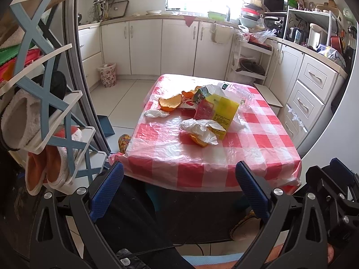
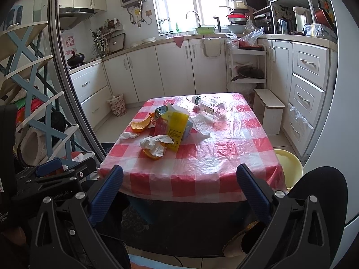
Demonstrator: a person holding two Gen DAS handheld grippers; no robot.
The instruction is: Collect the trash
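Observation:
Trash lies on a small table with a red-and-white checked cover [image 1: 202,168] [image 2: 202,174]. A yellow-and-red carton [image 1: 215,112] [image 2: 171,126] lies in the middle. A crumpled white tissue [image 1: 199,130] [image 2: 154,144] rests over an orange peel [image 1: 197,140] [image 2: 149,154]. Behind them are a larger orange peel [image 1: 169,104] [image 2: 141,125], another tissue [image 1: 156,113] [image 2: 129,135] and a clear plastic bottle [image 1: 237,89] [image 2: 211,105]. My left gripper [image 1: 179,172] and right gripper [image 2: 179,176] both hover before the table's near edge, open and holding nothing.
A floral waste basket [image 1: 107,75] [image 2: 117,104] stands on the floor by the white cabinets. A shoe rack [image 1: 44,112] with slippers fills the left. A white step stool [image 2: 270,112] and a yellow stool [image 2: 289,163] flank the table's right side.

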